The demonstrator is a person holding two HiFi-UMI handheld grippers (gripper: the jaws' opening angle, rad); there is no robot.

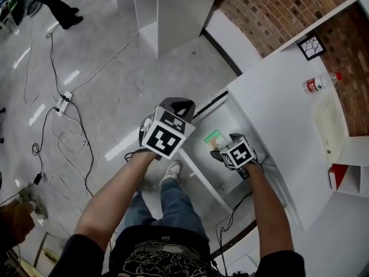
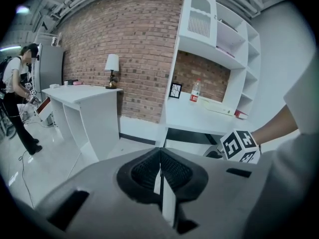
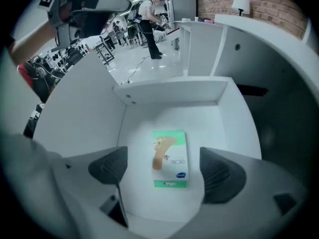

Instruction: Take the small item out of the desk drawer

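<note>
The head view looks steeply down from above onto the glossy grey floor [image 1: 115, 85], the white desk top [image 1: 277, 103] and the open white drawer [image 1: 229, 120] beneath its edge, with the drawer nearest. The left gripper view rides on the left gripper [image 2: 160, 171] and faces level across the room at the red brick wall [image 2: 129, 49], well back. It shares with the head view the desk top and the clear plastic bottle with a red label [image 2: 195, 90]. The right gripper view looks down along the right gripper [image 3: 164, 171], close into the drawer, which the head view also shows.
</note>
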